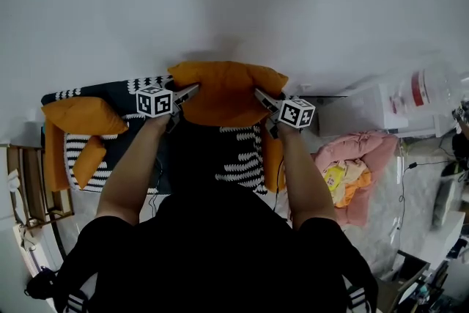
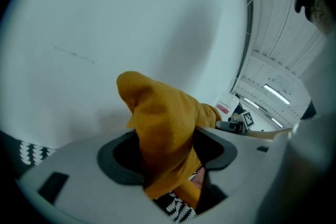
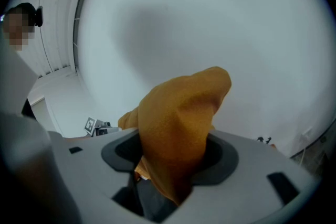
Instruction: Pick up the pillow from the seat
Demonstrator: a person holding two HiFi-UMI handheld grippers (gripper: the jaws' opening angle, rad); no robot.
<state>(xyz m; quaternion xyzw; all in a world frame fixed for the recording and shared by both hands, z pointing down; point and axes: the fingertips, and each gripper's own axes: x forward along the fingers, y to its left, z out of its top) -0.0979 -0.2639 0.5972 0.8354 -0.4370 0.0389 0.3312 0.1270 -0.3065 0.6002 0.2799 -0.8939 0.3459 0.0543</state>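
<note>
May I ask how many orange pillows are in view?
3 pillows: one held by left claw and right claw; one at the seat's left end; a smaller one below it; more may be hidden.

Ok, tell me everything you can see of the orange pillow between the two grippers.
The pillow is mustard-orange, soft woven-looking fabric, roughly rectangular and plump, with no print. It hangs broadside between the grippers: the left gripper is shut on its left corner, the right gripper on its right, each bunching the cloth into a peak. It appears clear of the patterned seat; nothing else visibly touches it.
</note>
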